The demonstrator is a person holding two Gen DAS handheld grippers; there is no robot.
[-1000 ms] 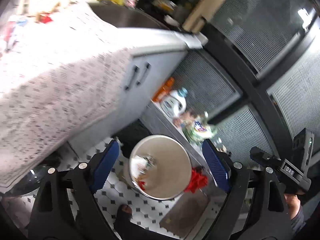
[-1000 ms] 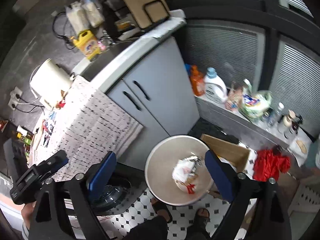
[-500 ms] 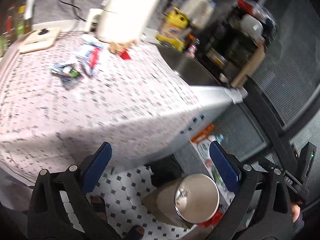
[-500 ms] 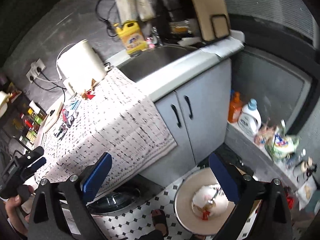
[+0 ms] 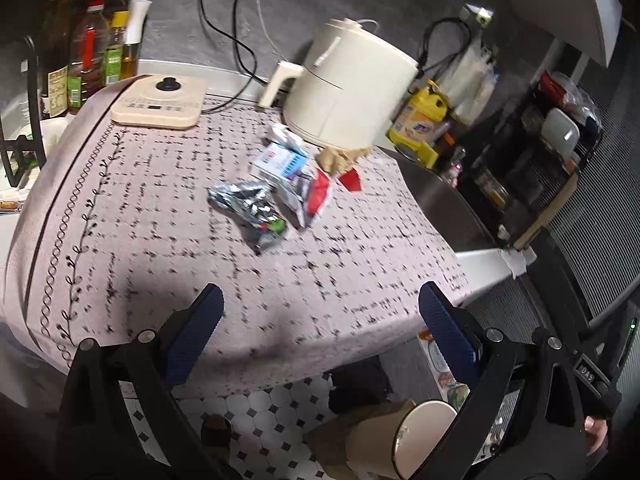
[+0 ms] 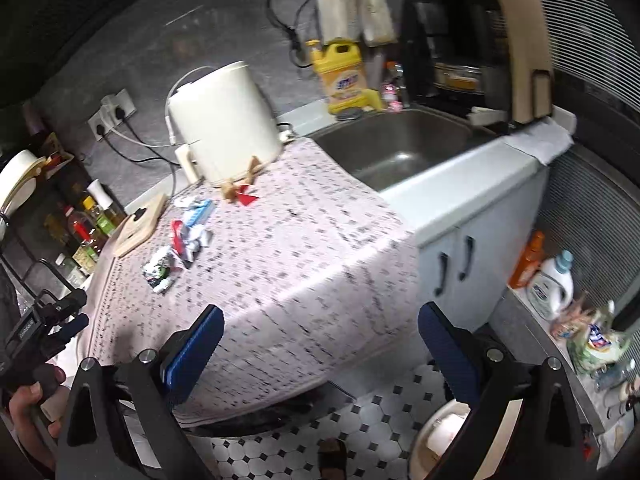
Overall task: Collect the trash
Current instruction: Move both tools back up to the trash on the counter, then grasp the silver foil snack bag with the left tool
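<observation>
Several wrappers lie on the patterned tablecloth (image 5: pixel 140 208): a silver foil wrapper (image 5: pixel 250 206), a red and white packet (image 5: pixel 316 196), a blue and white packet (image 5: pixel 282 158) and a red scrap (image 5: pixel 350 180). They also show in the right wrist view, the foil wrapper (image 6: pixel 160 268) at left. My left gripper (image 5: pixel 320 328) is open and empty, above the table's near edge. My right gripper (image 6: pixel 320 344) is open and empty, over the cloth's hanging edge. The round trash bin (image 5: pixel 404 436) stands on the floor below, with trash in it (image 6: pixel 440 436).
A cream air fryer (image 5: pixel 348 92) and a flat cream cooker (image 5: pixel 160 104) stand at the table's back. Oil bottles (image 5: pixel 86 56) are at the left. A steel sink (image 6: pixel 396 148) with a yellow detergent jug (image 6: pixel 344 76) lies to the right. Grey cabinet doors (image 6: pixel 456 264) are below.
Both grippers have swung up from over the trash bin on the floor to face the tabletop with the wrappers. Both stay open and empty.
</observation>
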